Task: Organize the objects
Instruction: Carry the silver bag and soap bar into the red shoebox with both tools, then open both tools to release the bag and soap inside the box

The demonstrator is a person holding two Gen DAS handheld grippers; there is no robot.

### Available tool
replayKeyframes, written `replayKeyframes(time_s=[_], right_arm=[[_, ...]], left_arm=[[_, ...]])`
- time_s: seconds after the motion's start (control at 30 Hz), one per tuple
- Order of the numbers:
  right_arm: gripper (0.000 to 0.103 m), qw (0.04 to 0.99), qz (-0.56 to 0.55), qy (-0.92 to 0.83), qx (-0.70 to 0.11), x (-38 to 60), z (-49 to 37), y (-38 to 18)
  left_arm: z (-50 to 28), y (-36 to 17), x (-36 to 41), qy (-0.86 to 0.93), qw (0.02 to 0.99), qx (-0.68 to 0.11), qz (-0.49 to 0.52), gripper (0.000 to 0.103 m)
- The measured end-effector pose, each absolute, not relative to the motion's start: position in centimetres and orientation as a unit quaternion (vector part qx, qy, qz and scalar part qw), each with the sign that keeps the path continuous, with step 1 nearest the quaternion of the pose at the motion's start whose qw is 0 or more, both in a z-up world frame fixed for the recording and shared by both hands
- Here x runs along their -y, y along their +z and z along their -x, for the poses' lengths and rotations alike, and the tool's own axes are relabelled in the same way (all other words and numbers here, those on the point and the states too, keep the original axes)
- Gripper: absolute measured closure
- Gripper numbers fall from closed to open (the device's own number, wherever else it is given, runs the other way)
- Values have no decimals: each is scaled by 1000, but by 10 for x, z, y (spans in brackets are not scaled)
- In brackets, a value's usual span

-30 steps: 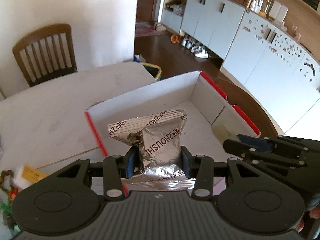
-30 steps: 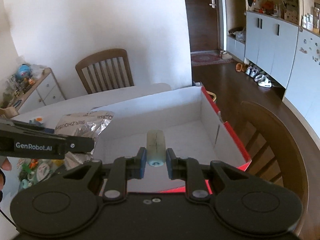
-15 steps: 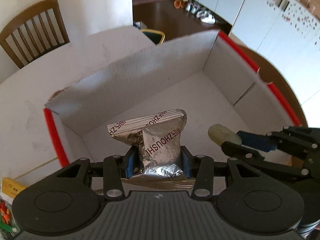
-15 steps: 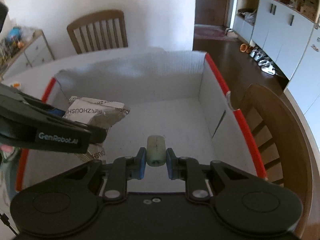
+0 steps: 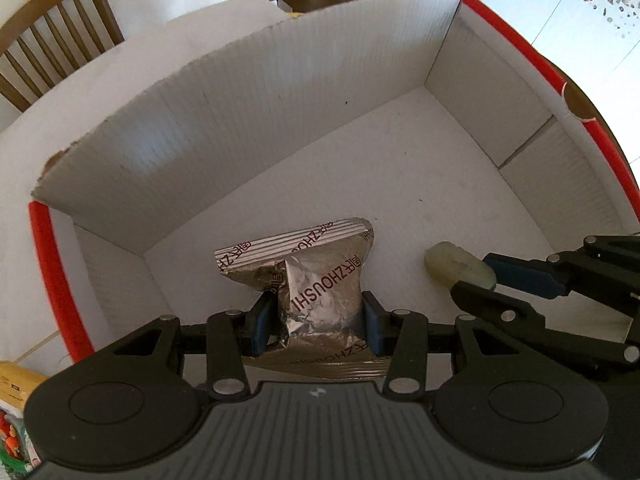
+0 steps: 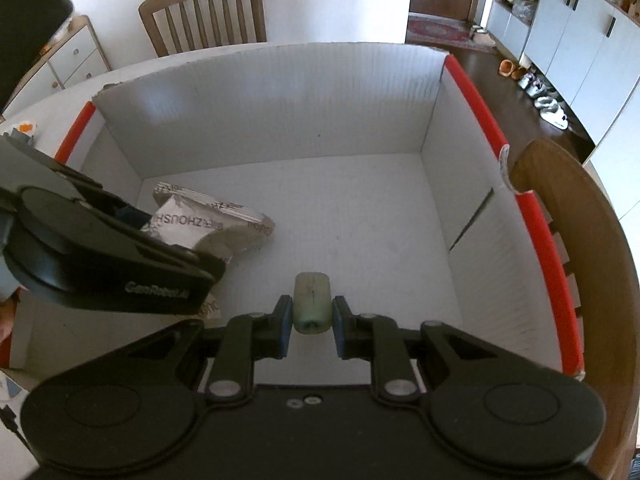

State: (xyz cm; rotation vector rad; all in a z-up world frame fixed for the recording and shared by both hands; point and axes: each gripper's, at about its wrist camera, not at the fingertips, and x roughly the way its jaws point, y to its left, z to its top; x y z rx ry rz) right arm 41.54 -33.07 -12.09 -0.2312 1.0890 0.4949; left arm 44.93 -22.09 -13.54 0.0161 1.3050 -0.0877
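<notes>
A silver foil snack bag [image 5: 320, 280] with dark lettering is pinched between the blue pads of my left gripper [image 5: 318, 322], low inside a white cardboard box [image 5: 280, 92] with red edges. In the right wrist view the same bag [image 6: 208, 224] shows at the box's left side under the left gripper's body. My right gripper [image 6: 310, 320] is shut on a small pale green cylinder [image 6: 312, 304], held over the box floor [image 6: 360, 220]. From the left wrist view that cylinder [image 5: 456, 266] sits at the right, in the right gripper's fingers [image 5: 520, 276].
The box stands on a white table [image 5: 120, 68]. A wooden chair [image 6: 204, 12] is behind the table and another chair's back [image 6: 560, 200] is by the box's right wall. Small colourful items [image 5: 12, 412] lie left of the box. White cabinets [image 6: 580, 32] line the far right.
Both grippers have come down and tilted from above the box rim into the box, each still holding its object. The box walls now fill both views.
</notes>
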Motion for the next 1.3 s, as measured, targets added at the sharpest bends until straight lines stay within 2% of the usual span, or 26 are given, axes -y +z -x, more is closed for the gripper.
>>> replayKeyframes(time_s=[0.13, 0.23, 0.73, 1.03, 1.1, 1.2, 1.3], right_arm=[[83, 814, 110, 231, -521, 331, -423, -121], [78, 815, 112, 226, -521, 333, -424, -121], [66, 842, 75, 239, -478, 348, -404, -65], [50, 861, 32, 255, -440, 352, -370, -26], [43, 865, 27, 260, -428, 352, -359, -18], [36, 871, 25, 267, -412, 347, -343, -8], [30, 876, 19, 270, -400, 344, -327, -1]], left_arm=[[-452, -138, 223, -43, 789, -613, -4, 57], [-452, -135, 220, -44, 790, -611, 1, 50], [-407, -71, 197, -65, 837, -542, 28, 50], [-373, -34, 185, -77, 873, -479, 48, 50], [-360, -26, 179, -76, 881, -464, 49, 50], [-340, -16, 170, -72, 893, -442, 52, 44], [-320, -7, 160, -66, 903, -422, 53, 43]])
